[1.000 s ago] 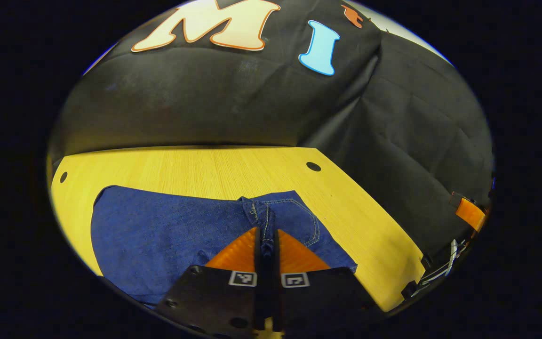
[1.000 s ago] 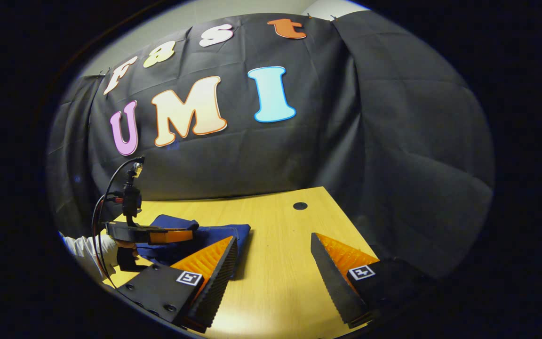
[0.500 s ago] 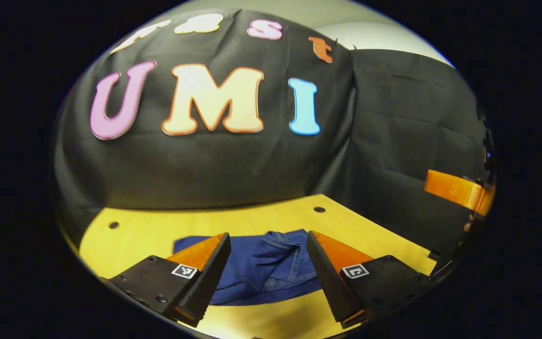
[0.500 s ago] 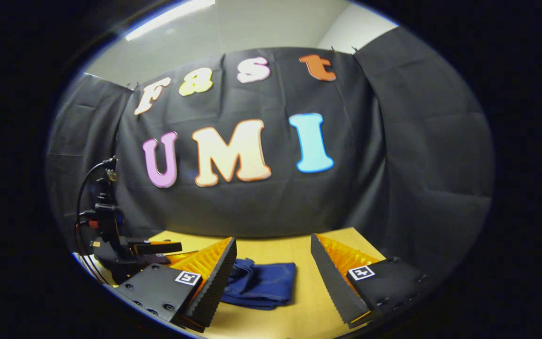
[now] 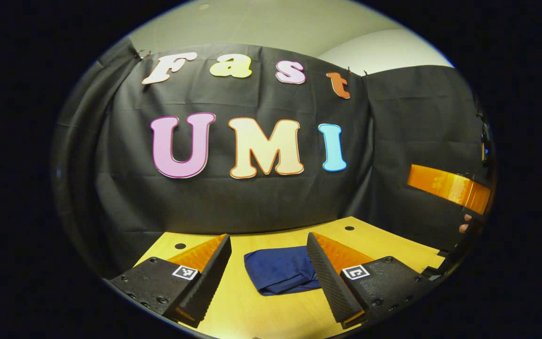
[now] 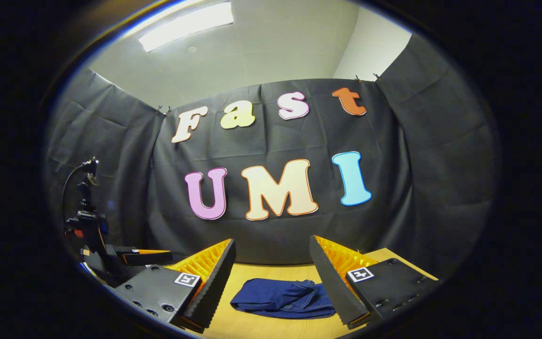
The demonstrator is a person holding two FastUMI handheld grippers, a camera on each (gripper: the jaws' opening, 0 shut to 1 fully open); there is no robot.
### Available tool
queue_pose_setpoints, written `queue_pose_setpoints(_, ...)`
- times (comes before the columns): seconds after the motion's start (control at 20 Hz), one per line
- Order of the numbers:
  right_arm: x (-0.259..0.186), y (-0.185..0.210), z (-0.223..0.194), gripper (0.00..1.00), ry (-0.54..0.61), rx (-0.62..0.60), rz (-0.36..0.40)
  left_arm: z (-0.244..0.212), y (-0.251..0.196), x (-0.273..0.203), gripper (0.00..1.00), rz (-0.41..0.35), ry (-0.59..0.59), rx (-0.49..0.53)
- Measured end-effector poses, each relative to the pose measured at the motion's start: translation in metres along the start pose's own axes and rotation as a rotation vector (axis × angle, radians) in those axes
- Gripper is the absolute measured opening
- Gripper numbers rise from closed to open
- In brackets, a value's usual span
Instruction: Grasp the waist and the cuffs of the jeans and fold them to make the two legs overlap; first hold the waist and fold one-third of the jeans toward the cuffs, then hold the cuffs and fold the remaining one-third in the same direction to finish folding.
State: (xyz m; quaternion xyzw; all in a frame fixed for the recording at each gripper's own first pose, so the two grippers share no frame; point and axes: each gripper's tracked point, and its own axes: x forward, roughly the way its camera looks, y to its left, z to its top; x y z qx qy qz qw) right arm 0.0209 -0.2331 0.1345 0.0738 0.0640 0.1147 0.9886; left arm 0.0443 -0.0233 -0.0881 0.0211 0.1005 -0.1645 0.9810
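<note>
Both of my jaws stand wide apart with nothing between the fingers. In the left gripper view, my left gripper (image 5: 268, 278) hangs above the tabletop (image 5: 393, 240), and the jeans (image 5: 280, 275) lie ahead in the gap between its fingers, well apart from them, as a small folded blue bundle flat on the wood. The right finger covers the bundle's right edge. In the right gripper view, my right gripper (image 6: 272, 282) frames the same jeans (image 6: 282, 297) low in its gap, again without touching; stitched seams show on the top layer near the right finger, which cuts off that end. I cannot tell waist from cuffs in the bundle. Two dark round holes mark the far side of the tabletop in the left gripper view. At the left edge of the right gripper view my left gripper (image 6: 130, 256) shows side-on, dim, with a cable looping above it; its fingers are hard to make out there.
</note>
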Motion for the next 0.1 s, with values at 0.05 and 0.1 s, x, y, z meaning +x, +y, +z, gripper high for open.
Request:
queue_pose_setpoints(0.05,-0.0049,0.0089,0.0040,0.93,-0.013,-0.004,0.004,0.0022,0.0050,-0.0051,0.94,0.005,-0.010,-0.002)
queue_pose_setpoints(0.1,-0.0077,0.0137,0.0068,0.97,-0.023,-0.008,0.004,0.0038,0.0090,-0.0104,0.94,0.011,-0.012,-0.001)
